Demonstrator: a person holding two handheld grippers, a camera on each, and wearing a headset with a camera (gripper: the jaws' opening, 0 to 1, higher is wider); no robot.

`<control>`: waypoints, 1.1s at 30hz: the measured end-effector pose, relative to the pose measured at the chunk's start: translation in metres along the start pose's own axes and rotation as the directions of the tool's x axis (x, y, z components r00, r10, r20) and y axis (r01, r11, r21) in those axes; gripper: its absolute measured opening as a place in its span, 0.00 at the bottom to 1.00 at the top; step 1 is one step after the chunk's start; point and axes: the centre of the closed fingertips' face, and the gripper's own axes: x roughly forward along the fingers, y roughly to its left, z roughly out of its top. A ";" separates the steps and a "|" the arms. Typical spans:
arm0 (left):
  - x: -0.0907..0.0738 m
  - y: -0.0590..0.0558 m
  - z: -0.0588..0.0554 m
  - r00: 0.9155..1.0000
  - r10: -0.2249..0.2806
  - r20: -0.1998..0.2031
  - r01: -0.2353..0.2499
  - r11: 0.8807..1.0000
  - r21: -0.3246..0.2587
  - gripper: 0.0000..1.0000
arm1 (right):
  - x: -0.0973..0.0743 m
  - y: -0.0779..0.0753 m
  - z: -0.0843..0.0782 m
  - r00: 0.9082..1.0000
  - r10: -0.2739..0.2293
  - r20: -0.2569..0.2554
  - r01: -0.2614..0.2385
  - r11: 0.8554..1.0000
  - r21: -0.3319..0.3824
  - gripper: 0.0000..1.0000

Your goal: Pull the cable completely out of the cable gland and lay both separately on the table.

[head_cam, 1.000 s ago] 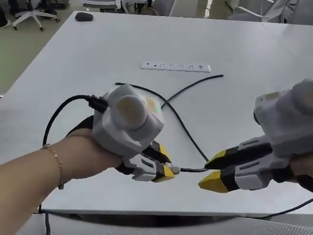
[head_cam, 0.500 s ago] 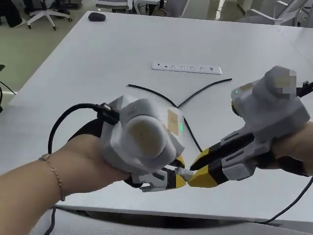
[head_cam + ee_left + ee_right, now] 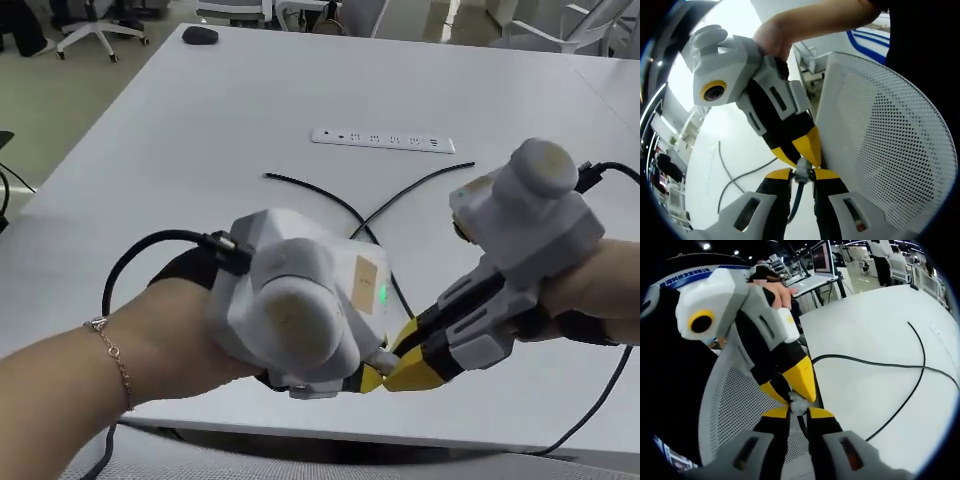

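1. My left claw [image 3: 368, 378] is drawn narrow and pinches the cable gland [image 3: 802, 172], the small pale fitting at its yellow tips.
2. My right claw [image 3: 408, 368] meets it tip to tip. Its jaws are also narrow, and as far as I can tell they grip the cable [image 3: 330, 200] right where it leaves the gland.
3. Both claws hold the gland up in the air, well on my side of the power strip [image 3: 383, 141], over the table [image 3: 250, 110] edge farthest from the strip.
4. The loose run of the cable lies on the table between the power strip and my claws, and 2 dark strands cross there.
5. Done so far, in my judgement: both parts are gripped and lifted, 1 in each claw, ready for the pull.
6. Left to do: the cable is not yet out, since it runs through the gland in the left gripper view. I must draw the claws apart until the end slips free.
7. After that, 2 placements remain: the gland and the cable laid apart from each other on the table, on my side of the power strip.
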 end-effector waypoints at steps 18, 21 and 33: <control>0.014 -0.003 -0.018 0.994 -0.109 0.022 0.111 0.958 -0.263 0.15 | 0.012 -0.018 -0.007 0.948 -0.296 -0.122 0.238 0.907 -0.347 0.10; 0.016 -0.005 -0.020 0.991 -0.128 0.035 0.133 0.933 -0.336 0.15 | 0.015 -0.019 -0.008 0.934 -0.336 -0.124 0.262 0.877 -0.402 0.10; 0.020 -0.006 -0.028 0.967 -0.219 0.127 0.250 0.747 -0.615 0.15 | 0.015 -0.024 -0.005 0.874 -0.483 -0.048 0.357 0.706 -0.611 0.09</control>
